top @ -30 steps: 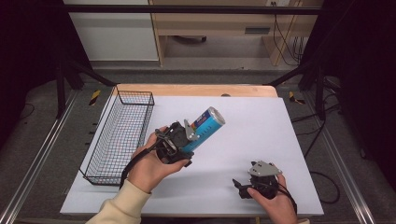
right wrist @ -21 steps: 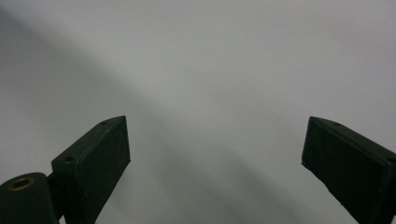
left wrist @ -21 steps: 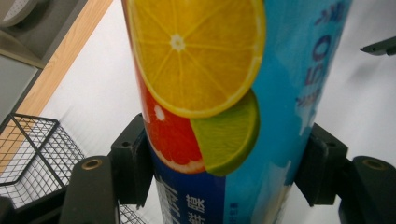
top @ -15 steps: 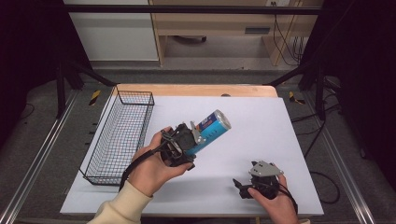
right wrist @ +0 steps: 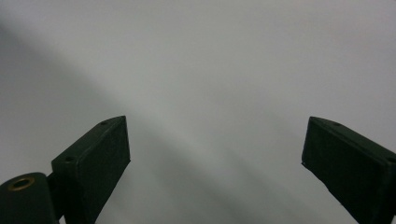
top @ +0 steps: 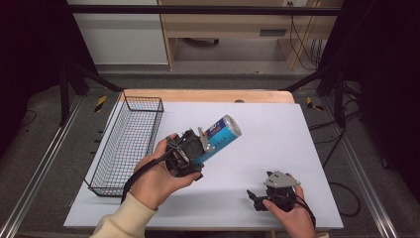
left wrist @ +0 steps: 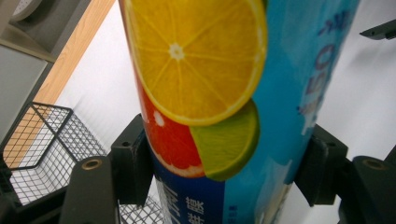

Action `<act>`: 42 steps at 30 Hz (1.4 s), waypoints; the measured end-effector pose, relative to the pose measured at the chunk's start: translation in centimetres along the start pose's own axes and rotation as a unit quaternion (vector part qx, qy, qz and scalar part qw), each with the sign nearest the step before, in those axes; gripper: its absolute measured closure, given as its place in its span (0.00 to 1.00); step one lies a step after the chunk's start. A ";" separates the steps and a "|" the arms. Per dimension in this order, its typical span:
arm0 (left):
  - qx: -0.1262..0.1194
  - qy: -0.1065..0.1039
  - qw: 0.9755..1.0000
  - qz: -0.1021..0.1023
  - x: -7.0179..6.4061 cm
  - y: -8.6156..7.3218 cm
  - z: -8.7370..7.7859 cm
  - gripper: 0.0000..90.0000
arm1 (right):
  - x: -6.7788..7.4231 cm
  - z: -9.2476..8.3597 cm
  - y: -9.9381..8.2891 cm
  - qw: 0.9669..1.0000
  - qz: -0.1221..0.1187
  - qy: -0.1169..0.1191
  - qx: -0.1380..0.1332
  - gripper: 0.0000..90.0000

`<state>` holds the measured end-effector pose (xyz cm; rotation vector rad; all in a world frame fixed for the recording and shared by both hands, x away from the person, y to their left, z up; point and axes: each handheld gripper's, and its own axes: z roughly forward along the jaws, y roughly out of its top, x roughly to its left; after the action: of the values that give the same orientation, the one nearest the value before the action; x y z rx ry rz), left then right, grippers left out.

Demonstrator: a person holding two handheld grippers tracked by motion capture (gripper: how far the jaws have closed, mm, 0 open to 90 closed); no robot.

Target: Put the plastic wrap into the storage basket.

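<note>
can (top: 218,140) shifted rightward slightly; wire basket (top: 130,141) empty

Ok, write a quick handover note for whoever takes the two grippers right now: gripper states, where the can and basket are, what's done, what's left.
Left gripper: shut on the blue can, held tilted above the white table, clear of the surface.
Right gripper: jaws open, nothing between them, low at the table's near right.
Wire basket: at the table's left edge, nothing visible inside.
Done: can picked up.
Left: probably carry the can left and set it in the basket, then release.
</note>
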<state>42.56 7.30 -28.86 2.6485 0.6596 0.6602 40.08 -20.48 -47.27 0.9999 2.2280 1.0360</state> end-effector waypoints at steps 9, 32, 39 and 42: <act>0.012 0.008 1.000 -0.007 0.4 -0.6 -0.8 0.36 | -0.1 -0.2 0.0 1.000 0.006 -0.007 -0.002 0.09; 0.020 0.024 0.999 -0.018 1.7 -1.7 -1.8 0.36 | -0.5 -0.3 -0.1 1.000 0.016 -0.011 -0.006 0.09; 0.027 0.037 0.999 -0.030 2.6 -3.0 -3.0 0.36 | -0.5 -0.3 -0.2 1.000 0.016 -0.012 -0.004 0.09; 0.030 0.040 0.998 -0.034 2.8 -3.5 -3.3 0.36 | -0.5 -0.3 -0.2 1.000 0.016 -0.012 -0.003 0.09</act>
<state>41.87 12.35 -26.58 2.6523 0.8006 0.7425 40.08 -21.08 -47.14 1.0433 2.1935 1.0388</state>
